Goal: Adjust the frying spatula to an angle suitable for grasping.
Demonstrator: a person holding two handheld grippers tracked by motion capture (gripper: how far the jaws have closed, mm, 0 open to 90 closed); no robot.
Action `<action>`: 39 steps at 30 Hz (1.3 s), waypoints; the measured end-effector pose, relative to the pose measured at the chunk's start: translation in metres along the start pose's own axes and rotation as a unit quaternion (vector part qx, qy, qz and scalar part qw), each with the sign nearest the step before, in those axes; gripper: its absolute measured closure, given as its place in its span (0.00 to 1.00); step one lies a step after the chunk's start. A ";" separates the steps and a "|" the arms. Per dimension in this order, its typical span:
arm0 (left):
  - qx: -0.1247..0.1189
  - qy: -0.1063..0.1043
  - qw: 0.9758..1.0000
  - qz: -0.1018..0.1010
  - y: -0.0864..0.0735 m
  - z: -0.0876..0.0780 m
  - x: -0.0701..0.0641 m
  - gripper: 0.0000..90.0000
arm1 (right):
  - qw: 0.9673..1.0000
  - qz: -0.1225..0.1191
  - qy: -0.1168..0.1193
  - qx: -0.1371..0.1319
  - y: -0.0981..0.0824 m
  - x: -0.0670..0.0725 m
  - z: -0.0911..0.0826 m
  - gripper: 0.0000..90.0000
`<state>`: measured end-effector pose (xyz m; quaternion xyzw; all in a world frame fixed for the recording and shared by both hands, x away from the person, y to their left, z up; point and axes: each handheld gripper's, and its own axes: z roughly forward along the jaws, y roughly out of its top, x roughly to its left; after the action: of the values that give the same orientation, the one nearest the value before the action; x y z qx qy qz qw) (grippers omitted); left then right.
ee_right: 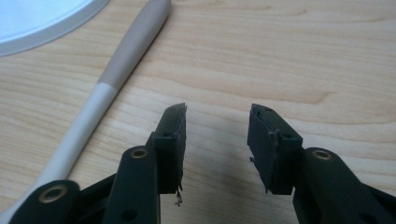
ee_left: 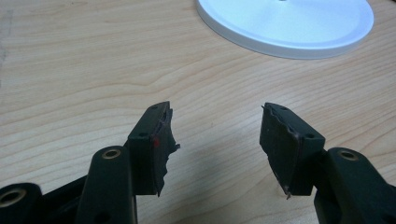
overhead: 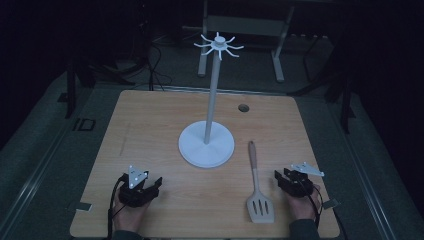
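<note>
flat on table (overhead: 150, 130), pale slotted spatula (overhead: 257, 192).

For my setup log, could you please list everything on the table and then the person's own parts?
White stand with round base, tall pole and hooked top: one, white, upright at table centre.
Slotted spatula with beige handle: one, pale cream, flat right of the stand's base.
Wooden table: one, light wood, with a small dark hole near its far edge.
Left tongs: one, black, near-left, open, empty.
Right tongs: one, black, near-right beside the spatula, open, empty.
</note>
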<state>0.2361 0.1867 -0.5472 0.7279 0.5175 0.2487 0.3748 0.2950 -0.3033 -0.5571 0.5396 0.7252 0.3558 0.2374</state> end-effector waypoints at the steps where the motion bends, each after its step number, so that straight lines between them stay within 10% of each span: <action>1: -0.002 0.000 1.000 -0.001 0.000 -0.001 0.000 0.49 | 1.000 -0.004 -0.001 0.001 0.001 0.002 -0.001 0.67; 16: -0.011 0.010 1.000 -0.011 -0.001 -0.004 0.004 0.49 | 1.000 -0.016 -0.017 -0.002 0.026 0.028 -0.017 0.76; 39: 0.004 0.009 1.000 -0.008 -0.001 0.000 0.004 0.48 | 0.992 -0.021 0.051 0.109 0.055 0.059 0.035 0.78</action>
<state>0.2364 0.1904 -0.5483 0.7233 0.5272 0.2501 0.3694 0.3361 -0.2293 -0.5346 0.5283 0.7819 0.2964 0.1473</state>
